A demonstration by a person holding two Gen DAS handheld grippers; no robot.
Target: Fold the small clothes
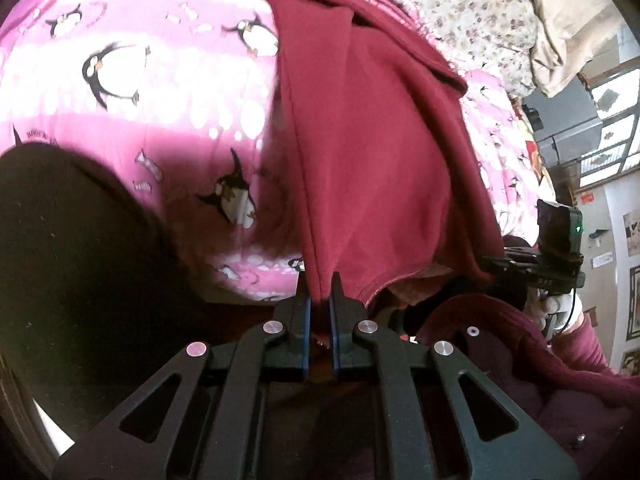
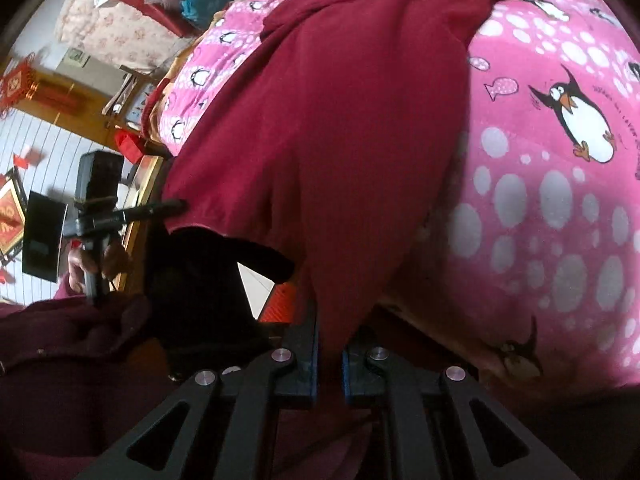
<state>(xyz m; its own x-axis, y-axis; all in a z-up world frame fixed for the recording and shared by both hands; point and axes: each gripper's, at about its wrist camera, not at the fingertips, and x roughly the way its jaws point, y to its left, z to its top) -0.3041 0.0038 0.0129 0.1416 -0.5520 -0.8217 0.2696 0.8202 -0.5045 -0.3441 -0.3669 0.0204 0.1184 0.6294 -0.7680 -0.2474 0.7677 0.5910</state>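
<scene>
- A bed fills the room's middle, spread with a pink penguin blanket [image 1: 132,92], white spots and little fish printed between the birds; the same blanket [image 2: 560,208] shows in the right wrist view.
- Toward the far end of the bed lies a floral quilt [image 1: 472,12], and a beige pillow [image 1: 568,28] sits at that corner.
- A dark red garment [image 1: 360,152] stretches from the near edge of the bed toward its far end, its upper part folded over on itself in loose ridges.
- The left gripper [image 1: 320,304] has its fingers closed on the garment's near hem, a seam running straight up from the pinch.
- The right gripper [image 2: 330,344] likewise pinches the same garment [image 2: 340,140] at its near edge, the cloth hanging taut and lifted off the blanket just there.
- Each tool shows in the other's view: the right one at the bed's near edge [image 1: 532,268], the left one beside the garment's edge [image 2: 100,216], a bare hand [image 2: 84,264] wrapped round its handle.
- On the wall beyond hang red paper decorations [image 2: 16,84].
</scene>
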